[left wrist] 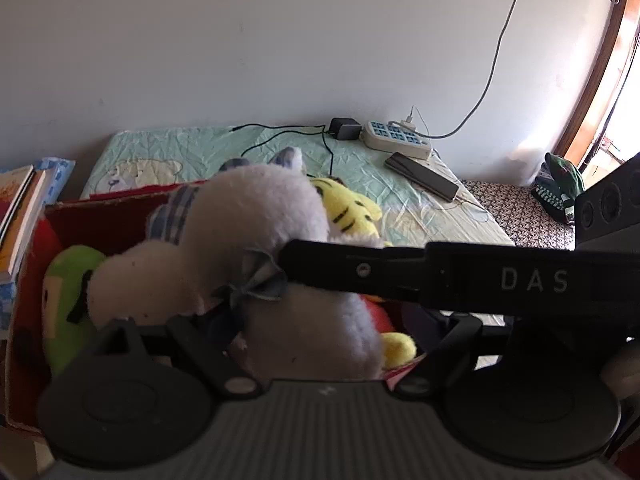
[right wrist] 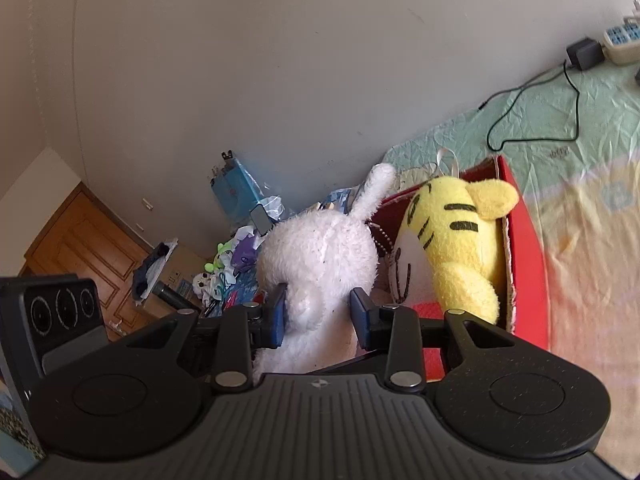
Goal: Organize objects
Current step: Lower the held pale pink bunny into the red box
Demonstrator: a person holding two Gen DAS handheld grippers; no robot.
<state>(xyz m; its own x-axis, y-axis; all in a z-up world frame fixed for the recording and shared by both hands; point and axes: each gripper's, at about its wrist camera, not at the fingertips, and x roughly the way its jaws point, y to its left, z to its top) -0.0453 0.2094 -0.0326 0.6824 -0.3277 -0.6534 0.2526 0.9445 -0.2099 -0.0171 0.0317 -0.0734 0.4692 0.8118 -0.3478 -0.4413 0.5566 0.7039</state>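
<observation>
A white plush rabbit [left wrist: 256, 220] with a blue bow hangs over an open red cardboard box [left wrist: 108, 200]. My right gripper [right wrist: 320, 316] is shut on the rabbit [right wrist: 320, 256], its blue pads [right wrist: 276, 316] pressed into the body. In the left wrist view that gripper's black finger [left wrist: 360, 270] reaches the rabbit at the bow. My left gripper [left wrist: 312, 320] stands open just below the rabbit, fingertips hidden by the fur. Inside the box [right wrist: 528, 240] lie a yellow striped tiger plush [right wrist: 460, 232], also visible as the tiger [left wrist: 348, 208], and a green plush [left wrist: 64, 300].
The box sits on a bed with a pale green sheet [left wrist: 200, 148]. A power strip [left wrist: 396, 138], black adapter [left wrist: 344, 128], cable and dark flat device [left wrist: 422, 176] lie by the wall. Books [left wrist: 16, 216] stand left. A clutter pile [right wrist: 236, 256] and wooden door [right wrist: 88, 240] lie beyond.
</observation>
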